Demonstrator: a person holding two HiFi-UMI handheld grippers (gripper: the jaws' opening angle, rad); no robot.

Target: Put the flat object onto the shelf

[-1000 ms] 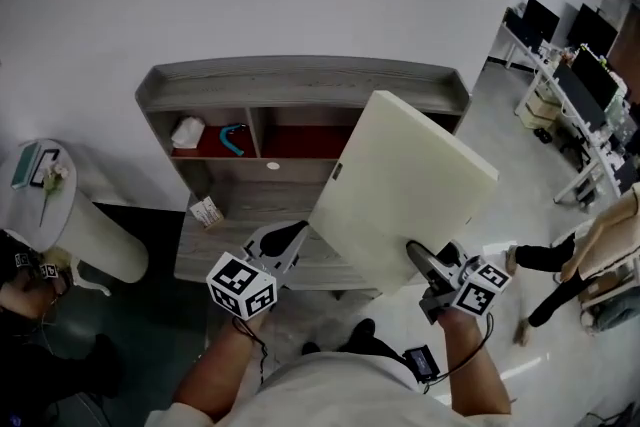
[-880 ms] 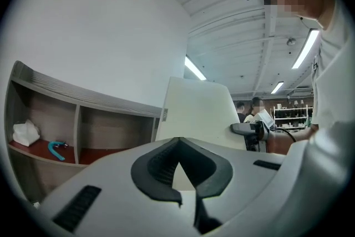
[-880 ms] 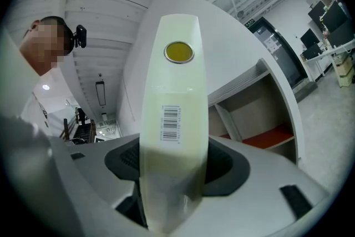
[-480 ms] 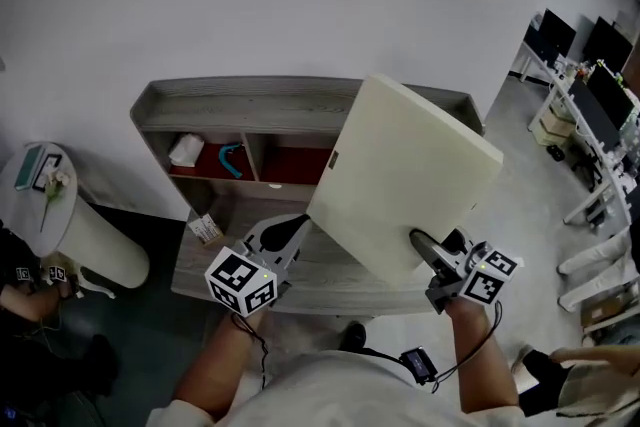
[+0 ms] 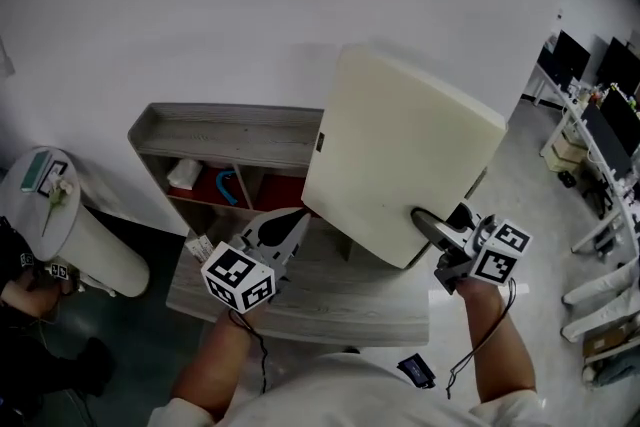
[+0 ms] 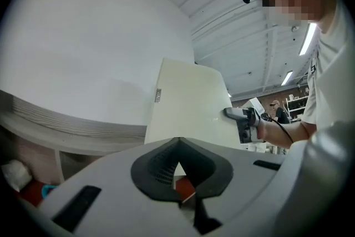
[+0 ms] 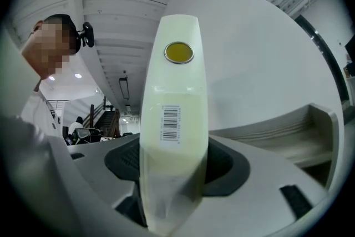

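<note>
Right tongs [image 5: 428, 223] clamp the edge of a cream flat board [image 5: 400, 150], tilted over the grey shelf [image 5: 225, 130]. That edge bears a barcode label [image 7: 171, 124]. Left tongs [image 5: 297, 221] closed, empty.

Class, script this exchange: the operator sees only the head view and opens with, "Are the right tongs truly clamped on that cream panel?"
Observer: Yes. In the right gripper view the right tongs squeeze the cream panel by its thin edge, with a pad on each side.
Operator: Is anything on that edge?
Observer: A barcode sticker, and a round yellow disc farther along.
Operator: And the left tongs?
Observer: The left tongs are shut on nothing. The panel stands beyond their tips.
</note>
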